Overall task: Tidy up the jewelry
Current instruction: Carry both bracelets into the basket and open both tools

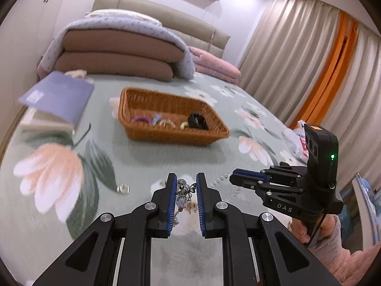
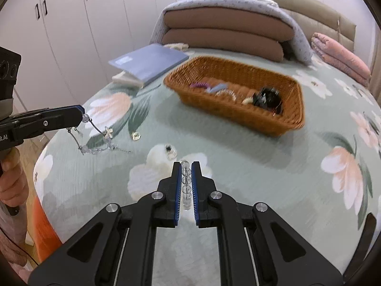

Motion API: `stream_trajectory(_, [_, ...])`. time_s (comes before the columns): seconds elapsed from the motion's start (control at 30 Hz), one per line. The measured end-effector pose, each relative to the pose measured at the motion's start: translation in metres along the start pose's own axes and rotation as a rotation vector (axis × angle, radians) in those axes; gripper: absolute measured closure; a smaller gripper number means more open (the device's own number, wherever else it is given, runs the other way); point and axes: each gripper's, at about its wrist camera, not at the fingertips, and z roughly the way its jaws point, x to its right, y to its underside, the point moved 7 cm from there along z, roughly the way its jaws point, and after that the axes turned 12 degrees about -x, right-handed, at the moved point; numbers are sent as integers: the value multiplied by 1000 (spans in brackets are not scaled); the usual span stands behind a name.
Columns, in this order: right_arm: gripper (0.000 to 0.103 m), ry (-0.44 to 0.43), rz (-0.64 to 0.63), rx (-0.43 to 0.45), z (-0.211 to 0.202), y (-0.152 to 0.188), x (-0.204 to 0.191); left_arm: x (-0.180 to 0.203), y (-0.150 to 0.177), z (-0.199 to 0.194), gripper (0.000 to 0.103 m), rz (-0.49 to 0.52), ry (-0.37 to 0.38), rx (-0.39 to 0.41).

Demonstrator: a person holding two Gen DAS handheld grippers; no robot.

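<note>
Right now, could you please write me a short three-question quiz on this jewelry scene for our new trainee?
1. True or false: the wicker basket is empty.
2. What does the right gripper clamp?
A. a clear bead strand
B. a book
C. a pillow
3. Fill in: the left gripper holds a beaded chain with a ____ charm.

Key: 1 false, hair ties and small pieces lie inside; 2 A; 3 butterfly.
</note>
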Motion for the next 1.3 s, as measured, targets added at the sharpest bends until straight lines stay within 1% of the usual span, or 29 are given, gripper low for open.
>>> stream_trajectory(0.2, [96,39,13,71,-21,-44,18,-1,-47,4,87,39,-12,35])
stream_trajectory(0.37, [96,80,43,84,-20,-86,43,0,-93,20,87,61,-10,48])
stream_trajectory(0.47, [96,94,65,87,-13,-110,59,0,-116,37,87,69,-12,44])
stream_trajectory(0.67, [96,80,137,72,24,-153,93,-17,-151,87,87,19,-7,7])
stream_trajectory(0.83, [95,49,165,29,64,-172,108,-35,-165,129,87,-11,-24,-35])
stream_trajectory(0.87, [95,40,170,24,72,-175,110,-37,-167,135,87,-8,-39,-37])
stream_trajectory(0.9, [95,35,175,20,78,-176,111,-39,-168,141,87,10,-84,-29])
stream_trajectory(0.93, [95,28,187,14,84,-178,114,-40,-167,146,87,22,-111,-30])
stream_trajectory(0.97, [95,22,202,11,89,-178,118,-40,-166,153,86,30,-121,-41])
stream_trajectory(1.07, [95,9,229,12,96,-178,125,-43,-162,163,86,27,-119,-57])
stream_trajectory(1.2, [95,33,256,18,94,-172,136,-49,-163,170,85,9,-107,-56])
stream_trajectory(1.27, [95,20,269,18,92,-169,138,-51,-164,172,85,-2,-99,-61])
stream_trajectory(1.3, [94,8,273,24,90,-168,138,-50,-164,171,82,-5,-87,-63])
